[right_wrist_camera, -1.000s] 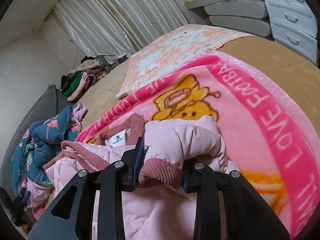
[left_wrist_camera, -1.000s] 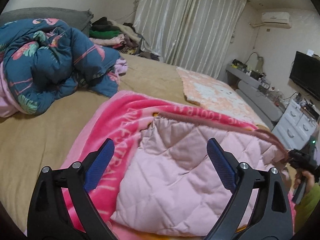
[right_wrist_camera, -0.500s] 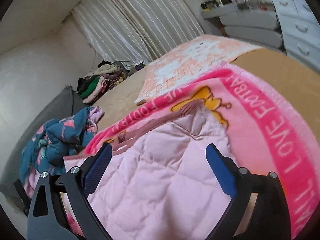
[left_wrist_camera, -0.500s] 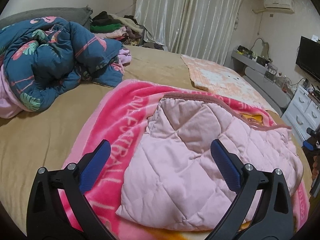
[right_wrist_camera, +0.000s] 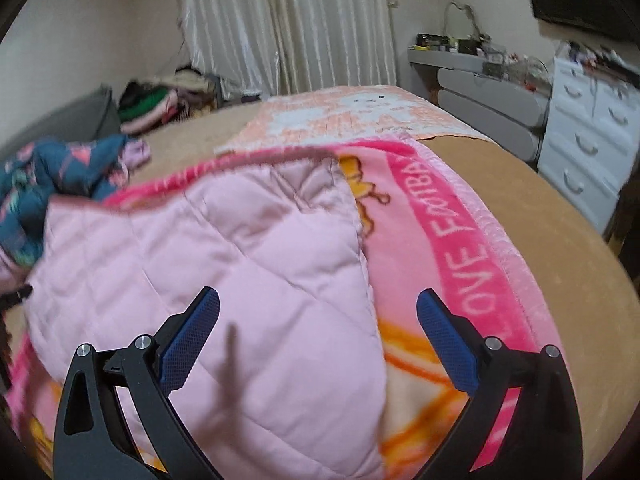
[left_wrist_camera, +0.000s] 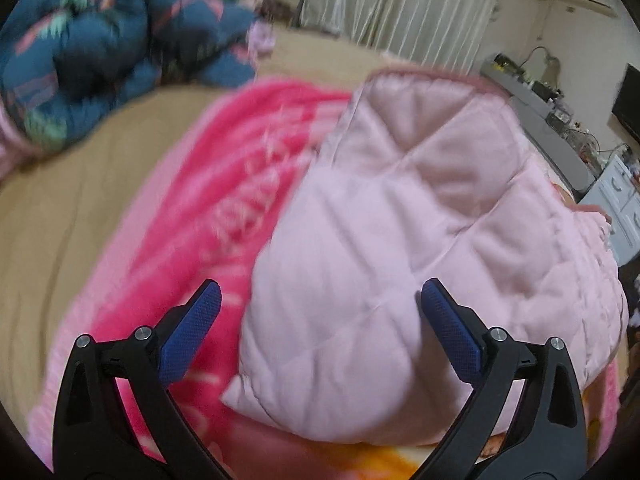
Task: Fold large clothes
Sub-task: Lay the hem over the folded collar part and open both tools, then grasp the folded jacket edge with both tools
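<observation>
A pale pink quilted jacket [left_wrist_camera: 420,220] lies folded flat on a bright pink blanket [left_wrist_camera: 248,168] spread over the bed. My left gripper [left_wrist_camera: 320,300] hangs open, close above the jacket's near left edge, with nothing pinched between its blue pads. In the right wrist view the jacket [right_wrist_camera: 200,260] fills the left and middle, and the pink blanket [right_wrist_camera: 460,240] with white lettering shows to its right. My right gripper [right_wrist_camera: 318,304] is over the jacket's right edge. Its jaws are opening wide and nothing is gripped between them.
A blue floral duvet [left_wrist_camera: 100,40] is bunched at the far left on the tan bed sheet [left_wrist_camera: 60,220]. An orange-and-white blanket [right_wrist_camera: 352,116] lies further up the bed. A clothes pile [right_wrist_camera: 160,104] sits by the curtains. White drawers [right_wrist_camera: 592,140] stand beside the bed on the right.
My right gripper let go of the jacket's ribbed edge and opened wide; the jacket dropped flat. My left gripper sank closer to the jacket. The right view levelled out.
</observation>
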`<state>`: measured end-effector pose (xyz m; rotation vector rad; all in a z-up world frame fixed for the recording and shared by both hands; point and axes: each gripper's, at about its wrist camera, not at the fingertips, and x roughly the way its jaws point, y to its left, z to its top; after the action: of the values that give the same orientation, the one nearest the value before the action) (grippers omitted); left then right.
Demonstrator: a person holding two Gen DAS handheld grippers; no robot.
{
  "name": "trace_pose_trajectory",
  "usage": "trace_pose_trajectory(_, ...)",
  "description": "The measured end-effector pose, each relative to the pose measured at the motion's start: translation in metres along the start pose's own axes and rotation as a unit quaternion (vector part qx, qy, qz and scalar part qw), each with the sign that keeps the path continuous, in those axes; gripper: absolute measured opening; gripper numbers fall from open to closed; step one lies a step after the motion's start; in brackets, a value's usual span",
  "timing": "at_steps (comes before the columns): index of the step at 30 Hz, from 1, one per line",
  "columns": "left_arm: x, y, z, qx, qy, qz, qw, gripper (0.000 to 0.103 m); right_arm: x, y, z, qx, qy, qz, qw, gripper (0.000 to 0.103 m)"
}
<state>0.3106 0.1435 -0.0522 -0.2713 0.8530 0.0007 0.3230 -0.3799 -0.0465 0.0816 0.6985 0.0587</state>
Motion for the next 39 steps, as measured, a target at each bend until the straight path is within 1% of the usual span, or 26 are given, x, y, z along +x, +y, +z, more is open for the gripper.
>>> trace_pose_trajectory(2,0.005,0.005,-0.004,-0.015,0.003,-0.017,0.9997,0.094,0.011,-0.002,-0.003,-0.005,0.012,0.002,1.0,0.098)
trace_pose_trajectory(3,0.007,0.008,-0.005,-0.022,0.004,-0.028,0.9993,0.094,0.015,-0.003,-0.006,0.002,0.016,0.016,1.0,0.098)
trace_pose_trajectory(5,0.008,0.008,-0.006,-0.025,0.004,-0.041,0.9989,0.094,0.019,-0.003,-0.007,0.006,0.018,0.044,0.999,0.074)
trace_pose_trajectory(6,0.007,0.005,-0.006,-0.017,-0.001,-0.042,0.999,0.084,0.02,0.0,-0.009,0.002,0.018,0.039,0.999,0.059)
trace_pose_trajectory(7,0.006,0.001,-0.007,-0.006,-0.007,-0.043,0.999,0.073,0.019,0.001,-0.01,-0.002,0.014,0.033,0.999,0.04)
trace_pose_trajectory(8,0.003,-0.006,-0.007,0.008,-0.015,-0.033,0.9993,0.056,0.019,0.001,-0.01,0.002,0.011,0.037,0.999,0.032)
trace_pose_trajectory(9,0.001,-0.012,-0.007,0.023,-0.022,-0.021,0.9993,0.042,0.016,0.0,-0.008,0.012,0.005,0.036,0.999,0.026)
trace_pose_trajectory(10,-0.002,-0.021,-0.005,0.036,-0.027,-0.01,0.9989,0.035,0.014,0.001,-0.005,0.02,-0.002,0.033,0.999,0.022)
trace_pose_trajectory(11,-0.006,-0.029,-0.003,0.047,-0.036,-0.002,0.9983,0.025,0.011,0.002,-0.001,0.025,-0.01,0.028,0.999,0.02)
trace_pose_trajectory(12,-0.009,-0.033,0.0,0.054,-0.046,0.003,0.9975,0.019,0.01,0.004,0.003,0.027,-0.016,0.024,0.999,0.018)
trace_pose_trajectory(13,-0.015,-0.04,0.004,0.065,-0.062,0.011,0.9959,0.019,0.009,0.004,0.008,0.031,-0.023,0.019,0.999,0.017)
trace_pose_trajectory(15,-0.023,-0.047,0.013,0.074,-0.085,0.016,0.9935,0.017,0.012,0.002,0.021,0.045,-0.034,0.011,0.998,0.016)
trace_pose_trajectory(17,-0.02,-0.049,0.023,0.074,-0.092,0.015,0.9929,0.017,0.021,-0.001,0.032,0.061,-0.038,0.006,0.997,0.015)
trace_pose_trajectory(19,-0.012,-0.05,0.032,0.069,-0.091,0.015,0.9933,0.017,0.041,-0.003,0.039,0.071,-0.029,-0.004,0.997,0.015)
trace_pose_trajectory(23,0.013,-0.047,0.039,0.052,-0.078,0.014,0.9955,0.018,0.07,-0.003,0.039,0.074,-0.009,-0.022,0.997,0.014)
trace_pose_trajectory(28,0.037,-0.047,0.041,0.063,-0.063,0.022,0.9957,0.02,0.097,-0.007,0.037,0.084,0.01,-0.029,0.996,0.015)
trace_pose_trajectory(31,0.045,-0.048,0.043,0.069,-0.059,0.024,0.9956,0.023,0.108,-0.007,0.035,0.087,0.017,-0.038,0.995,0.015)
trace_pose_trajectory(33,0.05,-0.05,0.041,0.082,-0.052,0.025,0.9949,0.026,0.115,-0.006,0.031,0.092,0.019,-0.048,0.994,0.016)
trace_pose_trajectory(37,0.055,-0.043,0.04,0.071,-0.044,0.013,0.9965,0.029,0.122,-0.009,0.023,0.106,0.02,-0.058,0.993,0.018)
trace_pose_trajectory(39,0.054,-0.043,0.04,0.069,-0.043,0.014,0.9966,0.031,0.123,-0.01,0.021,0.109,0.021,-0.057,0.992,0.019)
